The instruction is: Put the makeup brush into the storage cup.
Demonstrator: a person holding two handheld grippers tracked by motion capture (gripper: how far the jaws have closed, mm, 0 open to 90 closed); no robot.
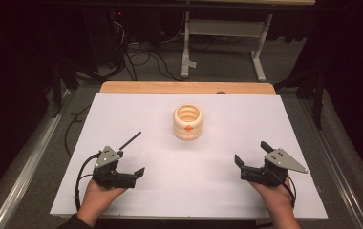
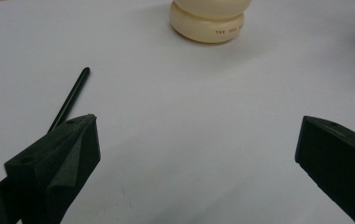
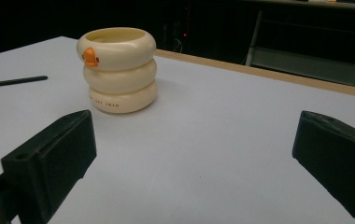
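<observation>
A cream cup (image 1: pixel 187 122) shaped like stacked rings, with a small orange beak, stands upright in the middle of the white board (image 1: pixel 227 119). A thin black pen (image 1: pixel 130 140) lies left of it. My left gripper (image 1: pixel 131 162) rests at the near left, open and empty, with the pen just beside its left jaw. My right gripper (image 1: pixel 253 153) rests at the near right, open and empty too. The left gripper view shows the cup's base (image 2: pixel 208 21) ahead, the pen (image 2: pixel 70 98), and the gripper (image 2: pixel 196 149). The right gripper view has the cup (image 3: pixel 118 70), pen (image 3: pixel 12 82) and gripper (image 3: pixel 194 149).
The board lies on a wooden table whose far edge (image 1: pixel 187 87) shows behind it. A white-legged table frame (image 1: pixel 185 47) and cables (image 1: pixel 141 57) are on the floor beyond. Metal rails (image 1: pixel 26 167) run along both sides. A hand holds each gripper at the near edge.
</observation>
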